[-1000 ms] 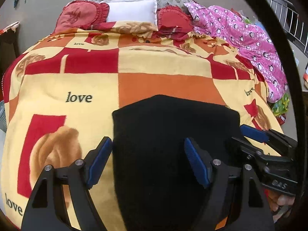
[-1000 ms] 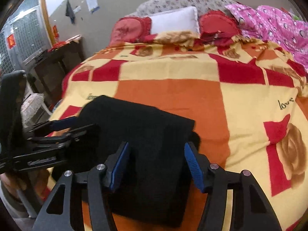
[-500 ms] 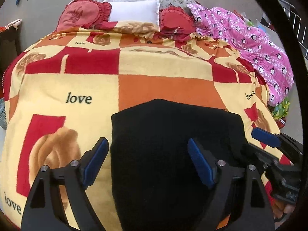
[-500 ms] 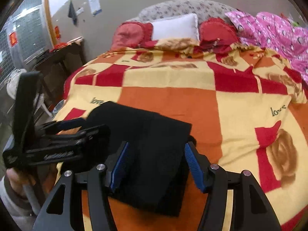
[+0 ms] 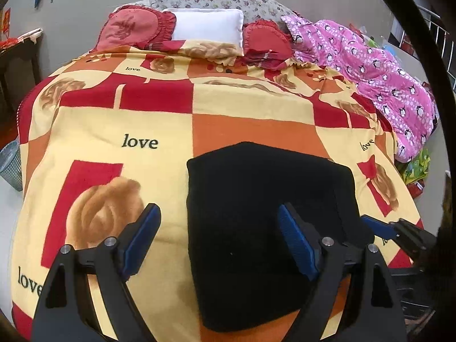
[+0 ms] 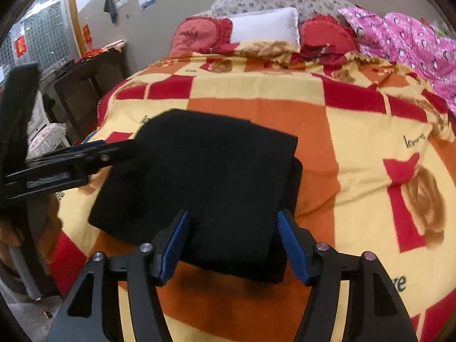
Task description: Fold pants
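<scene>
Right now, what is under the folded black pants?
The black pants lie on the checked blanket; orange and yellow squares show around them. A lower fold peeks out on the right; whatever lies beneath is covered.

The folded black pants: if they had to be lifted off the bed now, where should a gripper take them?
Probably the near edge of the folded black pants, approached from the bed's foot: the layers stack there, facing the open right gripper.

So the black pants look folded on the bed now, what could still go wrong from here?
1. The right hand-held gripper, whose jaws have just been opening, sits low over the near edge of the folded black pants. Pulling away, a fingertip might snag the top layer and undo the fold.
2. A lower layer sticks out past the right edge, so the stack could look uneven.
3. The blanket is soft, so the stack may slump.
</scene>
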The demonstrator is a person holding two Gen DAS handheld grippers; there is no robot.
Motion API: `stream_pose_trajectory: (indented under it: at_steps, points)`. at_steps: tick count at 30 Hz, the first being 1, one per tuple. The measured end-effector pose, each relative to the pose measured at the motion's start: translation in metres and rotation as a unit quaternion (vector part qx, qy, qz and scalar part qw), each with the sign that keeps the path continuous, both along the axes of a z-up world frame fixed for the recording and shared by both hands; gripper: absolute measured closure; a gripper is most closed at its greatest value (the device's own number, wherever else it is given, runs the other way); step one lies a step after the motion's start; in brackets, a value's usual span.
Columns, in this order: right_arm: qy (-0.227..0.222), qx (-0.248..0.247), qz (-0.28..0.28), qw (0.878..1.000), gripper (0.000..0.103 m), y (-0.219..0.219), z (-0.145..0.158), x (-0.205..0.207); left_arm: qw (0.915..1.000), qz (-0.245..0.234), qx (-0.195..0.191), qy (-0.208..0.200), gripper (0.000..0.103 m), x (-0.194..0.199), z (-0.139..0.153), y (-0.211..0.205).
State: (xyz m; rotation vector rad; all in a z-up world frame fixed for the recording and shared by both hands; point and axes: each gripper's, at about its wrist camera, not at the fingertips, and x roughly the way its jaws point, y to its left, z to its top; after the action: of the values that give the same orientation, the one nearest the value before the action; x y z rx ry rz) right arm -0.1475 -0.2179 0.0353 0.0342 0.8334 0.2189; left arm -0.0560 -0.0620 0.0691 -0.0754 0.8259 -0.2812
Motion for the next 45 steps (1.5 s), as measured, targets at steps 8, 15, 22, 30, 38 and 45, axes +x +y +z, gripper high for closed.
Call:
stream_pose_trajectory:
  at_steps: [8, 15, 22, 30, 38, 45]
  points:
    - [-0.009, 0.021, -0.013, 1.0, 0.027, -0.007, 0.014, -0.006, 0.9999, -0.003, -0.007, 0.012, 0.019, -0.007, -0.002, 0.001]
    - [0.0, 0.064, -0.062, 0.996, 0.021, -0.037, 0.009, 0.0, 0.9985, 0.001, -0.046, 0.029, 0.019, -0.012, -0.008, 0.014]
    - [0.013, 0.094, -0.077, 0.993, 0.018, -0.049, -0.002, 0.01, 0.9958, -0.003, -0.072, 0.057, 0.019, -0.008, -0.021, 0.015]
    - [0.025, 0.105, -0.067, 0.992, 0.016, -0.047, -0.008, 0.016, 0.9938, -0.02, -0.084, 0.07, 0.019, -0.006, -0.03, 0.003]
    - [0.043, 0.132, -0.077, 0.987, 0.006, -0.053, -0.019, 0.019, 0.9919, -0.017, -0.092, 0.086, 0.015, -0.003, -0.038, -0.001]
    - [0.046, 0.141, -0.071, 0.986, 0.003, -0.049, -0.024, 0.025, 0.9912, -0.024, -0.098, 0.086, 0.013, -0.004, -0.039, 0.003]
